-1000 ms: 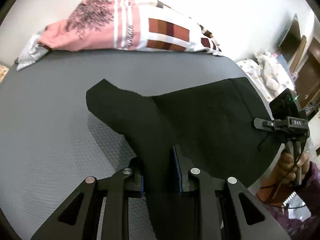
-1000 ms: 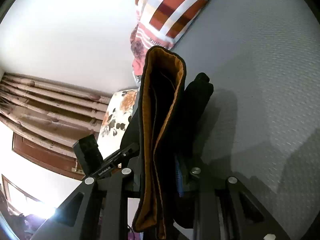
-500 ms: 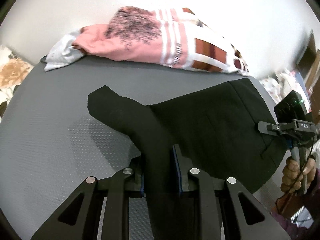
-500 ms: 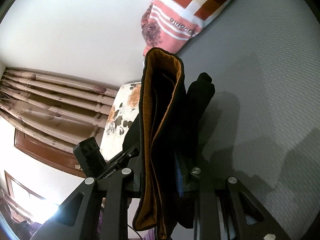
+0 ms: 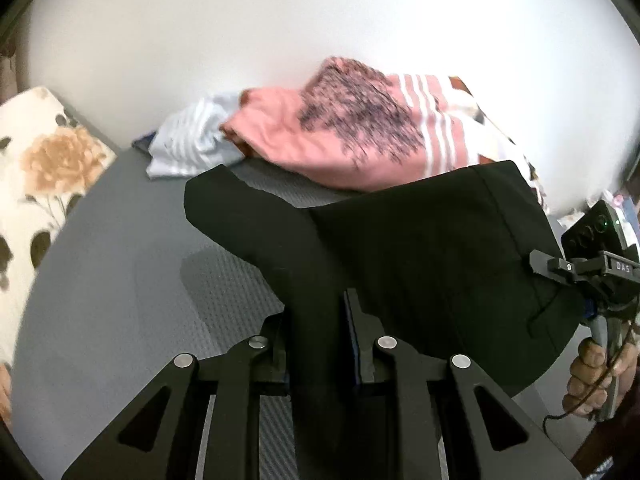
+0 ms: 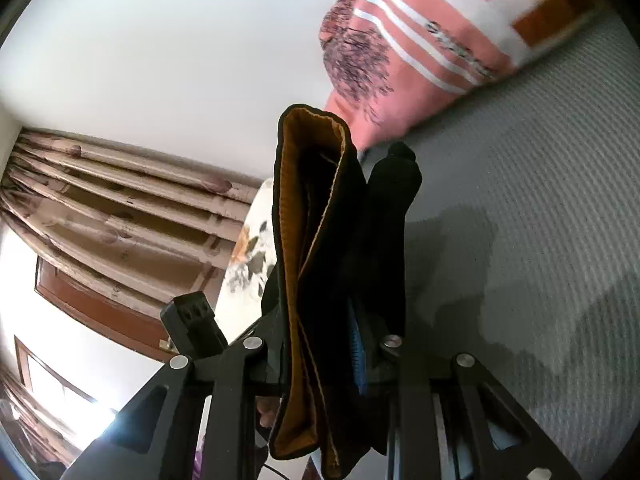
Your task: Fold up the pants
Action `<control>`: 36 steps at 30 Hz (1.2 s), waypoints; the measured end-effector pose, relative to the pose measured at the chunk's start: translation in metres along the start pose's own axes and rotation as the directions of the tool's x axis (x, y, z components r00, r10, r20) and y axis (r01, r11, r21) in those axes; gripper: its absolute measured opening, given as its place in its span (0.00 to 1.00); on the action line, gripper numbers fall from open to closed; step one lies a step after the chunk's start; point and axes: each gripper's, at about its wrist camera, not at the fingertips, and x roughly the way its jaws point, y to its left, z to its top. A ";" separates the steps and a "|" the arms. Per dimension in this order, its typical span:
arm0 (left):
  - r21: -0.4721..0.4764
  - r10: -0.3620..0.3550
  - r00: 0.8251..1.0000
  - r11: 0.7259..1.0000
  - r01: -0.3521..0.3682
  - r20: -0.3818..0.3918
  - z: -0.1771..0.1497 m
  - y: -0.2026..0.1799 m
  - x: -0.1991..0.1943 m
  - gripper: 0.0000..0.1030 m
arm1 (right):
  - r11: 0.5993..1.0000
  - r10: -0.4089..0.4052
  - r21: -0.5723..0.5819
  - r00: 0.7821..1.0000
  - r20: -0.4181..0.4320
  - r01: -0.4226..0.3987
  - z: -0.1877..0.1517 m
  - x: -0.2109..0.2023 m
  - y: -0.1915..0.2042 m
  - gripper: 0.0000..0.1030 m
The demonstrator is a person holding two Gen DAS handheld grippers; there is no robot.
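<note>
The black pants (image 5: 420, 248) are being held above the grey textured mattress (image 5: 120, 280), stretched between the two tools. A bunched fold of the black cloth is being pinched by the left gripper (image 5: 318, 344), whose blue-padded jaws are pressed against the fabric on both sides. From that pinch one narrow part of the garment is being extended toward the far left of the mattress, and the broad part is being spread toward the right edge.

In the right wrist view, the waistband end of the pants (image 6: 316, 264) is being gripped by the right gripper (image 6: 320, 360); the jaws are closed onto a thick stack of layers, with the orange-brown lining (image 6: 288, 216) being shown along the folded edge. In the left wrist view, the right gripper (image 5: 568, 276) is seen at the right edge, at the side of the pants, and its handle is being held by the person's hand (image 5: 596, 376).

A pile of pink striped cloth (image 5: 360, 136) and a pale striped piece (image 5: 192, 140) are lying at the far edge of the mattress against the white wall (image 5: 280, 32). A floral pillow (image 5: 36, 184) is lying at the far left corner. A shadow is being cast on the mattress beneath the garment.
</note>
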 end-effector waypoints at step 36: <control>0.000 0.116 0.993 0.993 -0.116 -0.036 0.005 0.052 0.057 0.21 | 0.987 -0.088 0.139 0.995 0.044 0.081 0.019 0.026 -0.062 0.22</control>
